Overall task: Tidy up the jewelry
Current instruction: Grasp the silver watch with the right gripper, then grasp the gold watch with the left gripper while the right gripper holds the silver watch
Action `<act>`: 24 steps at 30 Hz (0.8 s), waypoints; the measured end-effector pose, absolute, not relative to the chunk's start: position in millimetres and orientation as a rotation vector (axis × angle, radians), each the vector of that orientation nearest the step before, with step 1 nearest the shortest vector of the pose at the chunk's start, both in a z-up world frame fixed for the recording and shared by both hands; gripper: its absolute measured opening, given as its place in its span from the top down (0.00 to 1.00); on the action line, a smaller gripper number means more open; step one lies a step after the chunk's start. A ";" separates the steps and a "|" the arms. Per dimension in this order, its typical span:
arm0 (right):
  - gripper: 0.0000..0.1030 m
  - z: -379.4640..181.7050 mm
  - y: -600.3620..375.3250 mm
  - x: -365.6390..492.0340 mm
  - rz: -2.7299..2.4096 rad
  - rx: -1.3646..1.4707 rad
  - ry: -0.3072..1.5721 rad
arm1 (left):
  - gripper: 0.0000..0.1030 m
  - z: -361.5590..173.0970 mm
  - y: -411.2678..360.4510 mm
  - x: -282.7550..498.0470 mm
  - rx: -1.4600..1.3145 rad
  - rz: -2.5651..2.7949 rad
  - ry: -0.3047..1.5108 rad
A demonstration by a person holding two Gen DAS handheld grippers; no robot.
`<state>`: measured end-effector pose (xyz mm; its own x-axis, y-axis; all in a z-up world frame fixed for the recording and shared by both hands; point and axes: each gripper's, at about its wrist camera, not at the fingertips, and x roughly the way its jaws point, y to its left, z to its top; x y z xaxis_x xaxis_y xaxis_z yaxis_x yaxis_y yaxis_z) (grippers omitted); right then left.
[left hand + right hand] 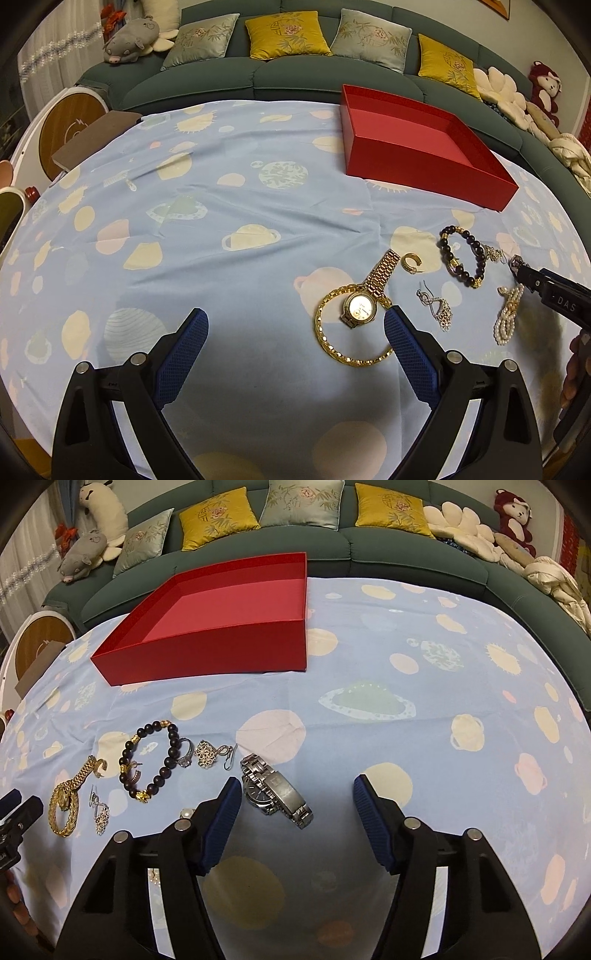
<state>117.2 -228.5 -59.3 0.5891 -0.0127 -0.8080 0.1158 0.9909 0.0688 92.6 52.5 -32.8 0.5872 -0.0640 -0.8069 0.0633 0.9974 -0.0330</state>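
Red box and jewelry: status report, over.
Both claws open, left claw, right claw. Red box empty; silver watch and gold watch on the cloth. Nothing in the way.

The open cardboard box (pixel 207 657) is red outside and pink inside. The table cloth (pixel 221 206) is light blue with cream, pink and green planets. The sofa (pixel 406 550) is dark green with yellow cushions (pixel 288 35).

One open red cardboard box (pixel 207 657) stood on the cloth; two metal wristwatches, gold (pixel 360 310) and silver (pixel 275 797); one dark beaded bracelet (pixel 151 760).
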 end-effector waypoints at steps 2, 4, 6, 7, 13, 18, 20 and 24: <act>0.43 -61.5 -227.8 119.9 -0.070 0.120 0.942 | 0.09 -33.5 51.4 92.0 0.002 -0.084 0.940; 0.44 -62.2 -225.1 120.9 -0.074 0.099 0.943 | 0.09 -34.4 50.7 90.6 0.002 -0.098 0.942; 0.52 -62.1 -222.6 120.3 -0.067 0.091 0.937 | 0.09 -35.5 49.2 88.9 0.005 -0.110 0.945; 0.58 -61.8 -221.0 119.7 -0.067 0.085 0.937 | 0.09 -36.2 48.8 87.4 0.008 -0.116 0.946; 0.77 -59.6 -220.3 112.9 -0.059 0.103 0.938 | 0.09 -41.8 48.0 80.5 0.033 -0.131 0.952; 0.78 -49.0 -221.2 102.2 -0.048 0.135 0.918 | 0.09 -41.4 53.3 79.9 0.017 -0.125 0.948; 0.78 -41.6 -219.1 97.0 -0.036 0.141 0.895 | 0.09 -39.4 54.3 79.4 0.002 -0.130 0.941; 0.78 -26.4 -212.1 85.5 -0.006 0.140 0.855 | 0.09 -36.5 50.0 76.0 -0.003 -0.152 0.927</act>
<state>85.5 -212.1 -26.4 0.6570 0.0511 -0.7522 0.0616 0.9907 0.1211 76.0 50.0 -36.5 0.5906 -0.1317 -0.7962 0.1289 0.9893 -0.0680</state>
